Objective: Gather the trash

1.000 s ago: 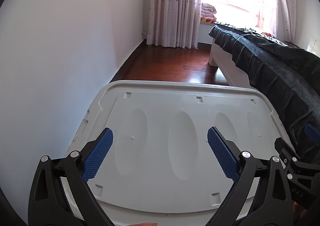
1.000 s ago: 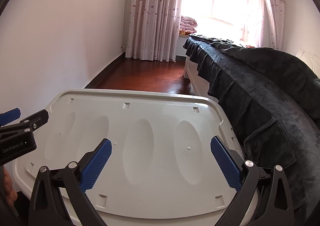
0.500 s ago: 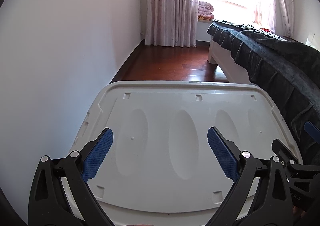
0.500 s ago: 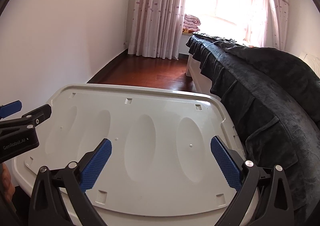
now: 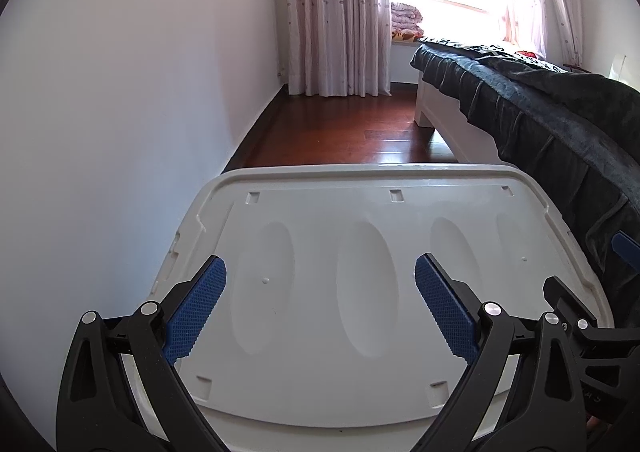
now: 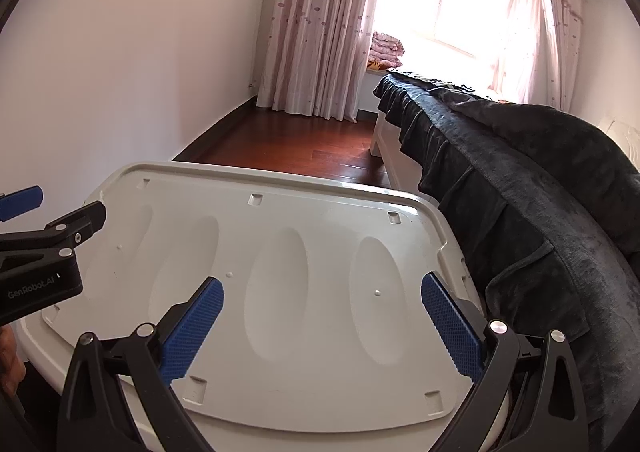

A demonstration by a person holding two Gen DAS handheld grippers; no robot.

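A white plastic lid of a storage box with oval dimples lies flat below both grippers; it also shows in the right wrist view. My left gripper is open and empty above the lid's near half. My right gripper is open and empty above the lid, to the right of the left one. The left gripper's side shows at the left edge of the right wrist view. No trash shows in either view.
A bed with a dark blanket runs along the right, close to the box. A white wall stands on the left. Red wood floor leads to curtains and a bright window.
Both views have tilted slightly upward, so more wall and the wall socket show. The lid sits lower in frame. Both grippers stay open.
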